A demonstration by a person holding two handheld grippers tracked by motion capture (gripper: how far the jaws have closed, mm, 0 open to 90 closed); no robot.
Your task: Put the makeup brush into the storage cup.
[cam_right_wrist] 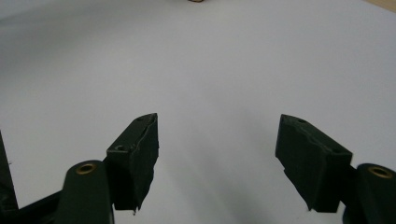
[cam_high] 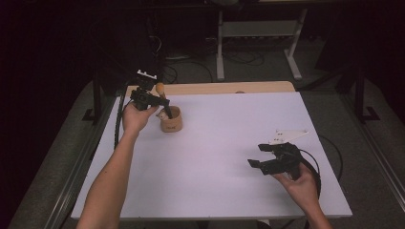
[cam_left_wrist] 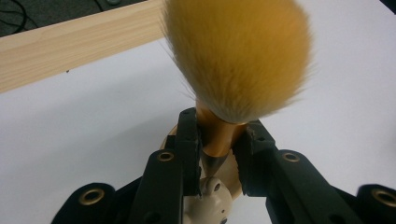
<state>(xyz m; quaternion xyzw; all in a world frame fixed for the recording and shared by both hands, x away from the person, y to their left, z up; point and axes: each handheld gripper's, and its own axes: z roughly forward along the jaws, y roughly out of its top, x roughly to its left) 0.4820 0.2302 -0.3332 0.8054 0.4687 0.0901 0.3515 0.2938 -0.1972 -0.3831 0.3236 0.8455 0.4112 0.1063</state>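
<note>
Left gripper [cam_left_wrist: 217, 154], clamped on the makeup brush [cam_left_wrist: 236, 60] at its ferrule, holds it bristles-up over the wooden cup [cam_high: 171, 119] at far left. Keep the handle vertical, centred on the cup's mouth, before releasing. Right gripper [cam_right_wrist: 217, 154] idles with jaws apart, near right.

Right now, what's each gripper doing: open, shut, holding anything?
Left gripper: shut on the brush, above the wooden cup.
Right gripper: jaws open, nothing between them, over the table.
</note>
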